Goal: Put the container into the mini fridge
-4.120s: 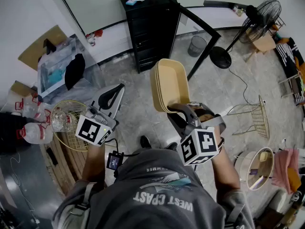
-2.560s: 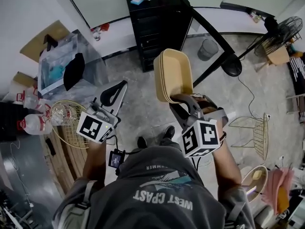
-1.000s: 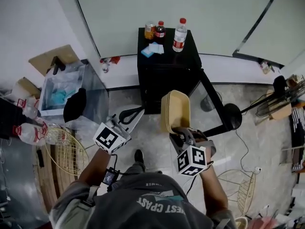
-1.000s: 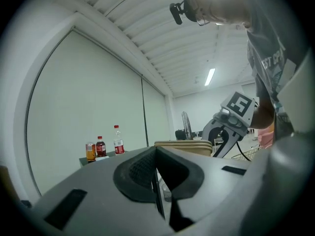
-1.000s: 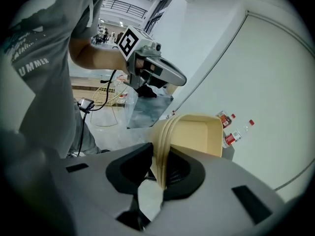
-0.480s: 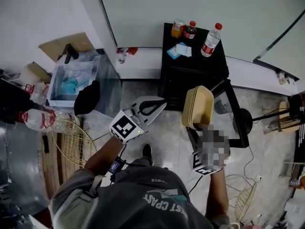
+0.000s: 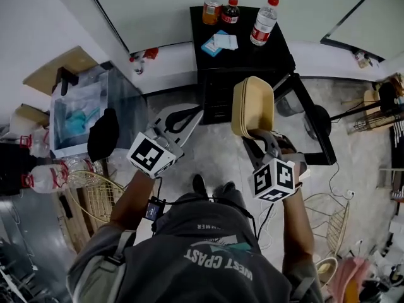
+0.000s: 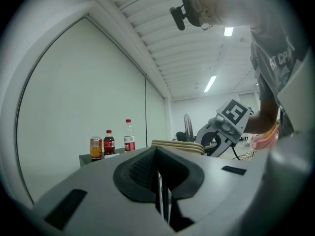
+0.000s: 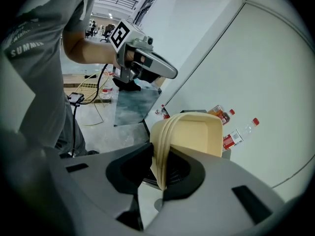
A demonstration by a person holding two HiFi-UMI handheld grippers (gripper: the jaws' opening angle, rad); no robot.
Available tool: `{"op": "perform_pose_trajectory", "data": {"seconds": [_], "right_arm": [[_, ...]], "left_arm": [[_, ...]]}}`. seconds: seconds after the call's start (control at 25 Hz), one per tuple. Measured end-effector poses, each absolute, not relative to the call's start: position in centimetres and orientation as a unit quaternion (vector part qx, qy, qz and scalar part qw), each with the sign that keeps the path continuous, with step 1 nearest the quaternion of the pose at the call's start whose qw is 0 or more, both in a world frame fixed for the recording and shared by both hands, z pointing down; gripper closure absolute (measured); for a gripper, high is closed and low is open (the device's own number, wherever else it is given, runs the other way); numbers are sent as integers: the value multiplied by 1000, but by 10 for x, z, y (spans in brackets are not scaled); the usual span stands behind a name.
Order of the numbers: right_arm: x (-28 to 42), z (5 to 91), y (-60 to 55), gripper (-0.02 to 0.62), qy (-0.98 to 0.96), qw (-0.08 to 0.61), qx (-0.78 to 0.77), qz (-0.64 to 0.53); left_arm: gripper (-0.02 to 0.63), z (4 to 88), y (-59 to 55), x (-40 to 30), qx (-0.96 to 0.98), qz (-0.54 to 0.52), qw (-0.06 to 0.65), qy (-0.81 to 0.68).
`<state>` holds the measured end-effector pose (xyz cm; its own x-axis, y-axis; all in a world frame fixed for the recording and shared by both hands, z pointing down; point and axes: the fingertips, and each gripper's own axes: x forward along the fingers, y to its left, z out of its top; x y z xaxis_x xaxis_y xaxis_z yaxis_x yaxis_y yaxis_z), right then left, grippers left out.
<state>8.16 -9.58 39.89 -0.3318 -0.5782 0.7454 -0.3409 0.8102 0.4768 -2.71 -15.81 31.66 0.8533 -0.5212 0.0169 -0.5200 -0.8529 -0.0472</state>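
R tool (image 7: pixel 257 136) clamped on container (image 7: pixel 252 105) rim, held upright just before the mini fridge (image 7: pixel 243 68); L tool (image 7: pixel 182 115) pinched together, empty. Door (image 7: pixel 297 128) looks open, I think; I'd level it, feed in slowly.

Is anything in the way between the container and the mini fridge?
Nothing visible. The container, held in the right gripper, faces the mini fridge, whose door looks swung open.
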Motion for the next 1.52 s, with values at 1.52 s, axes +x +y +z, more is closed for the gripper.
{"op": "perform_pose_trajectory", "data": {"seconds": [1.52], "right_arm": [[103,570,-185,523,-812,544,186,-97]], "left_arm": [[591,394,-223,-28,-939,-52,-45,336]]}}
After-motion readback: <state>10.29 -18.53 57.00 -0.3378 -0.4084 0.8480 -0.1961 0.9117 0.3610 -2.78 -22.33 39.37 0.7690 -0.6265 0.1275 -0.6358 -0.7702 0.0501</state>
